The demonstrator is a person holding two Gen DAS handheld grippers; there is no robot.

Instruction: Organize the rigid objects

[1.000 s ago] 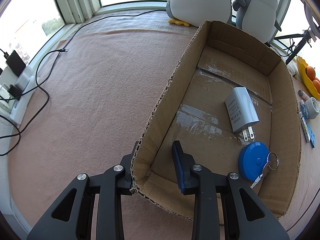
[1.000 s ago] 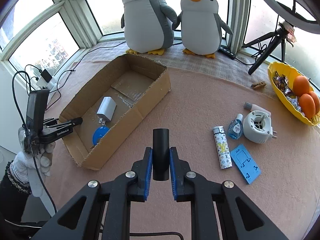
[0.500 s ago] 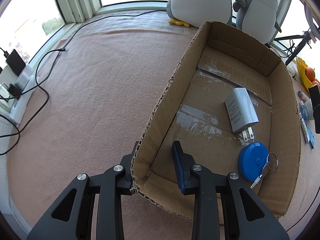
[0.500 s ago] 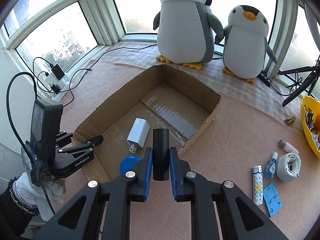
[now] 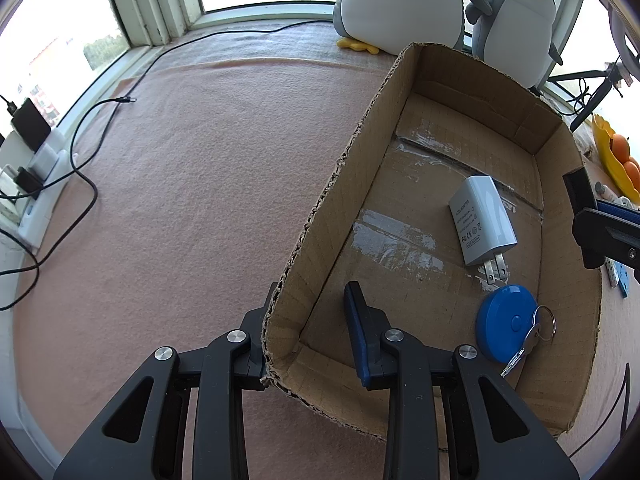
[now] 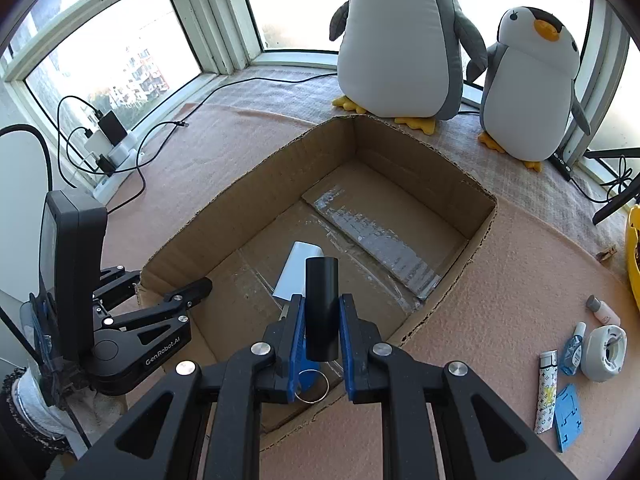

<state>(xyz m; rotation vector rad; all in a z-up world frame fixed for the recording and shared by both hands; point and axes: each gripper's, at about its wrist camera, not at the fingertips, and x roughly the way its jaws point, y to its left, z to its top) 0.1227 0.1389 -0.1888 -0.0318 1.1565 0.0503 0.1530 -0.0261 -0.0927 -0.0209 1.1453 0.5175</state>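
Note:
My left gripper (image 5: pixel 310 304) is shut on the near corner wall of the open cardboard box (image 5: pixel 552 136), with one finger outside and the blue-padded finger inside. It shows again in the right wrist view as the left gripper (image 6: pixel 172 280). Inside the box lie a white plug adapter (image 5: pixel 482 220), a blue round tape measure (image 5: pixel 506 328) and keys on a ring (image 5: pixel 538 332). My right gripper (image 6: pixel 320 308) is shut on an upright black cylinder (image 6: pixel 322 304), over the box's near side. The adapter (image 6: pixel 296 268) lies just beyond the cylinder.
On the pink mat right of the box lie a patterned lighter (image 6: pixel 546 396), a blue stand (image 6: pixel 568 416), a small blue bottle (image 6: pixel 574 348) and a white round device (image 6: pixel 604 352). Two plush penguins (image 6: pixel 400 40) stand behind the box. A power strip with cables (image 6: pixel 108 140) is at left.
My right gripper has carried the black cylinder left, from over the mat to over the box, and now shows at the right edge of the left wrist view. The left gripper kept still.

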